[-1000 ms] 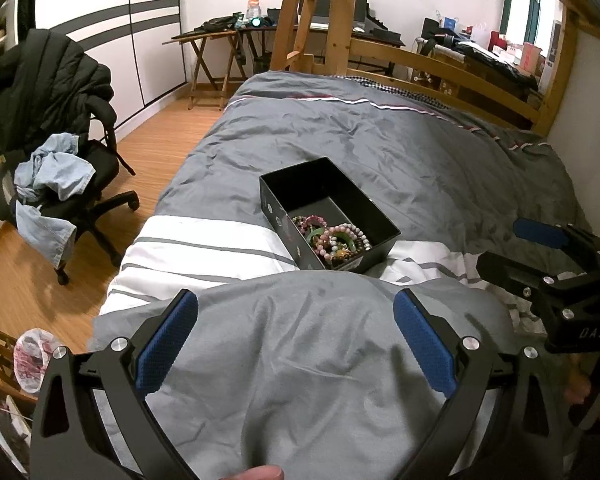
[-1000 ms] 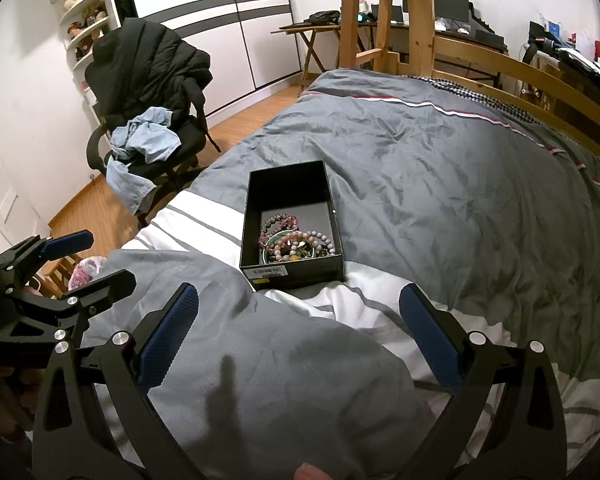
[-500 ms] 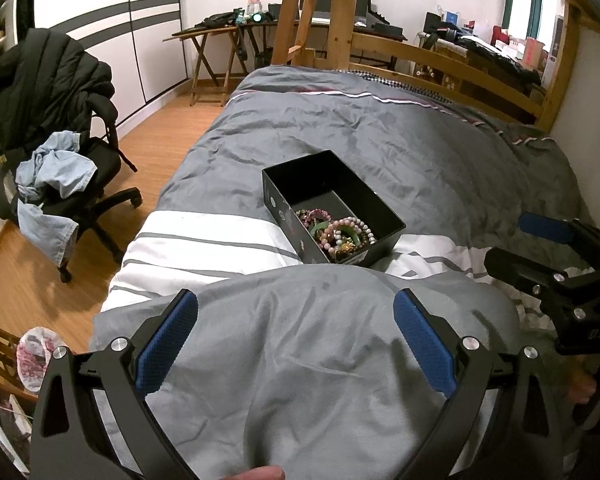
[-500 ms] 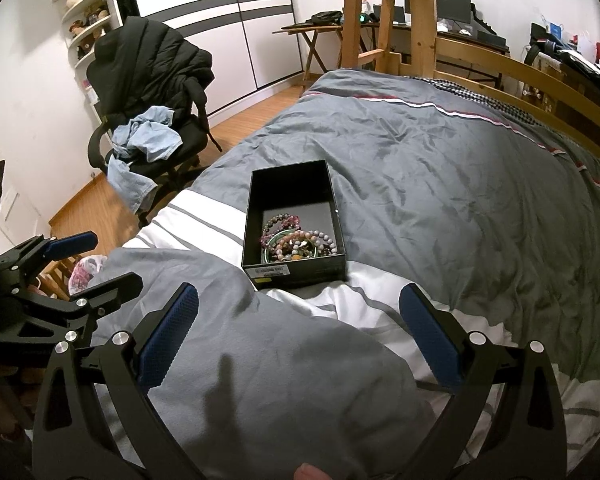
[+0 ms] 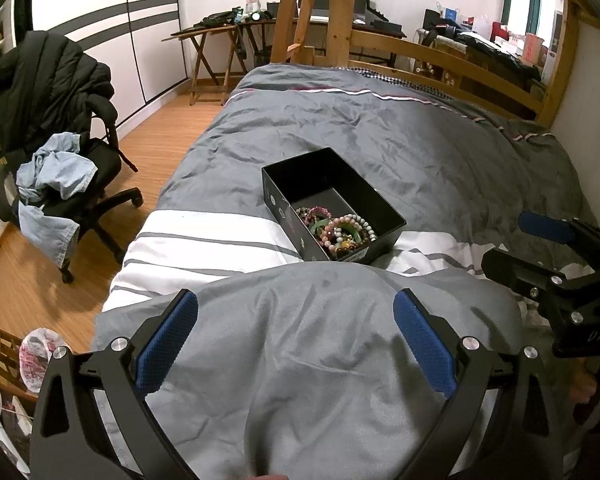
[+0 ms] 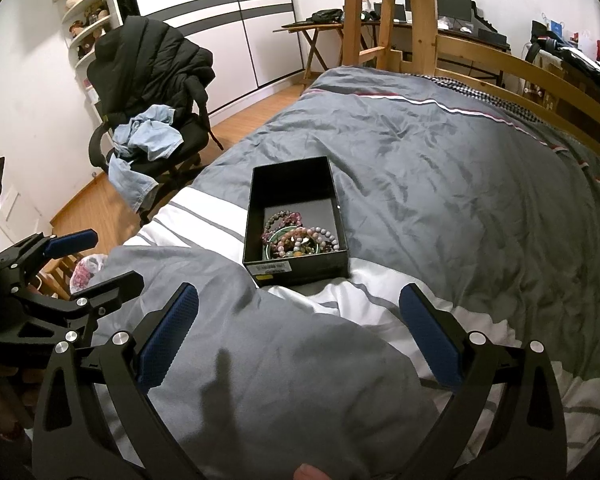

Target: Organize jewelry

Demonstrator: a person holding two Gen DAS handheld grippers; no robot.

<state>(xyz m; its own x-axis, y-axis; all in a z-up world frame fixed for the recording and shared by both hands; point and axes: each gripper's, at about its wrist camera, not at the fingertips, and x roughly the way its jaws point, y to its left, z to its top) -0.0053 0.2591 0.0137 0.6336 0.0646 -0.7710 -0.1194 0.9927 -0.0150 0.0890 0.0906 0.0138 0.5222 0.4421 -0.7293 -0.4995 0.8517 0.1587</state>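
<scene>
I hold my left gripper (image 5: 296,338) and right gripper (image 6: 298,330) spread wide and empty, short of the black box (image 6: 296,216) on the duvet (image 6: 440,184), its bracelets (image 6: 298,238) heaped at the near end, so I judge the next move is reaching in for one.

Label (image 6: 271,268) print on box (image 6: 296,266) too small to read; bracelets (image 6: 298,240) tangled, count unclear.

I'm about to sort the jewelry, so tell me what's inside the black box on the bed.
The black box holds a heap of beaded bracelets at its near end, with a green bangle among them. The far end looks empty. Anything beneath the heap is hidden.
</scene>
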